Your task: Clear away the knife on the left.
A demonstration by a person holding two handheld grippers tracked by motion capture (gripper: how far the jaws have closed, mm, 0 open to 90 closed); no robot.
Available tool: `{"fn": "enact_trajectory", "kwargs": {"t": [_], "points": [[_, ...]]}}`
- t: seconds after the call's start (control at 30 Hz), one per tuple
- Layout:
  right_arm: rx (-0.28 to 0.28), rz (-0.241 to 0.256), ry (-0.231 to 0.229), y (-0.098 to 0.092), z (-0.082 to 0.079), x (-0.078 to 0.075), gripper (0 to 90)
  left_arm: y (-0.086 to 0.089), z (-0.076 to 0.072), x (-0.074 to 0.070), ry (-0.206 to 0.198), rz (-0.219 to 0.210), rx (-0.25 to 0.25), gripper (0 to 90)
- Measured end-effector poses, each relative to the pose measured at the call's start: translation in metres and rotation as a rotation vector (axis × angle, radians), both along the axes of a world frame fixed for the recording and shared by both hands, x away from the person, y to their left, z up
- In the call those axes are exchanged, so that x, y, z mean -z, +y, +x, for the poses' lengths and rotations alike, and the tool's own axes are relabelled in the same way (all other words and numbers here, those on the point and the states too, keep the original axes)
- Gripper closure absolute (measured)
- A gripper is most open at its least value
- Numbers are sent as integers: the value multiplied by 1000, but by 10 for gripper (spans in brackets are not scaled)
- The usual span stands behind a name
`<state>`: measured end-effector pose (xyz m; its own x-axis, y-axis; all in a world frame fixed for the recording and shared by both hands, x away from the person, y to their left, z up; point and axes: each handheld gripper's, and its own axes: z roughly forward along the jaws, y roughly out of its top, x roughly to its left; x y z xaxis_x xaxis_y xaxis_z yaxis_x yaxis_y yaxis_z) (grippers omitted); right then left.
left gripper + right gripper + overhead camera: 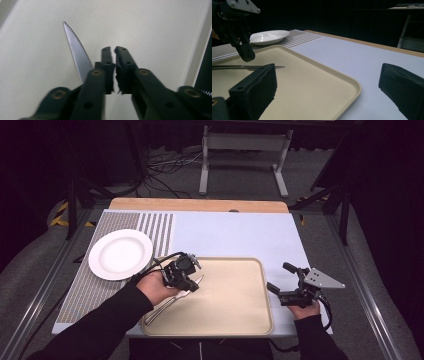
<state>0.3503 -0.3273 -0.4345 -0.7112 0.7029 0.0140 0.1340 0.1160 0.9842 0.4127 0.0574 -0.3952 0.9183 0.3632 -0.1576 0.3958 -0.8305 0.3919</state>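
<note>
The left tongs (192,281) hover over the beige tray (250,317), jaws nearly shut with a thin gap and nothing between them. The knife (76,48) lies flat on the tray just to one side of their tips, apart from the jaws; other cutlery (162,308) lies under the left hand. This looks like the step around picking up the knife: the next move calls for opening a little and straddling the thin blade. The blade is flat, shiny serrated steel, the tray smooth and raised-rimmed. The right tongs (286,278) rest wide open beyond the tray's edge on the pale tabletop (235,232). A glossy white plate (120,254) sits farther off, past the left tongs.
</note>
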Motion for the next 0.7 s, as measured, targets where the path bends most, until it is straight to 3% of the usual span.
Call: {"fn": "enact_trajectory", "kwargs": {"t": [0.1,0.23,0.43,0.7], "points": [[-1,0,1,0,0,0,22,-6,-2,6,-12,30,18,899],[-2,1,2,0,0,0,23,-9,0,15,-14,40,17,900],[-3,2,3,0,0,0,25,-11,6,25,-24,35,-17,900],[-2,-2,2,0,-1,0,25,-13,6,30,-75,76,-42,900]]}}
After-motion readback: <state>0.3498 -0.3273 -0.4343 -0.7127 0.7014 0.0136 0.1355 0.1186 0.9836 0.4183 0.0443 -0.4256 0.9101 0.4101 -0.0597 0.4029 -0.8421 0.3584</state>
